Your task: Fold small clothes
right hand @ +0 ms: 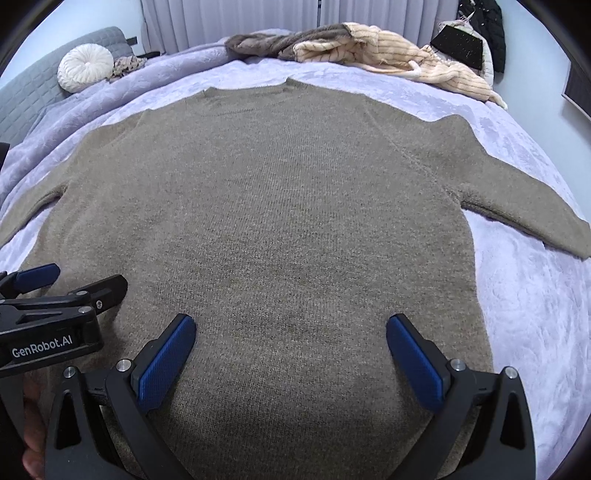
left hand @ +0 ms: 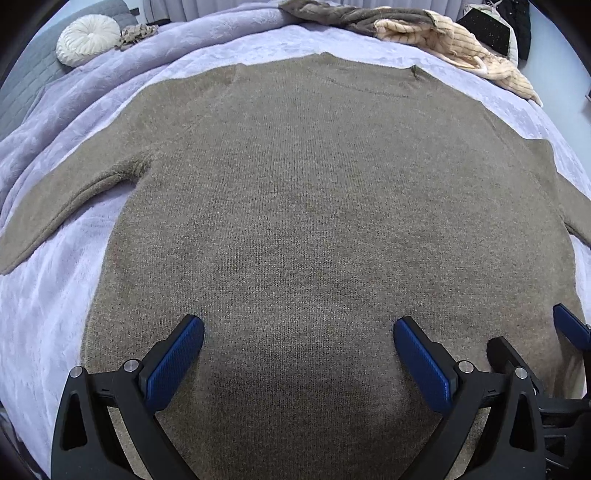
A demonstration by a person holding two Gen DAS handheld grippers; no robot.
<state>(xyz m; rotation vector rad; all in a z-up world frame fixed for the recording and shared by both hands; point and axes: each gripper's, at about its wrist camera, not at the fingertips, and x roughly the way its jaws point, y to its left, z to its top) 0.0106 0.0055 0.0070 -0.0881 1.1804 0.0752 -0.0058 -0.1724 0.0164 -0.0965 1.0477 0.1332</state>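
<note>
Closest in, both grippers hang over the hem end of a brown knit sweater (left hand: pixel 295 221), side by side. The left gripper (left hand: pixel 298 328) has its blue pads spread wide with nothing between them, and the right gripper (right hand: pixel 290 326) is just as wide and empty too. The left view catches only a blue pad and a black finger of the right gripper at the sweater's right edge, while the right view shows the left gripper from the side, "GenRobot.AI" lettering and all, plus a bit of a hand (right hand: pixel 31 424) under it.

The sweater lies flat on a lavender blanket (left hand: pixel 55 314) covering the bed, neck pointing away, both sleeves stretched outward. The left view shows the left sleeve nearly to the cuff and cuts off the right one; the right view is the reverse.

Beyond the sweater's neckline there's a heap of clothes (right hand: pixel 369 48), grey-brown fleece and cream ribbed stuff. Far left of the sweater, a round white cushion (right hand: pixel 85 67) rests against a grey quilted headboard (right hand: pixel 22 103). White curtains (right hand: pixel 258 18) hang behind the heap.
</note>
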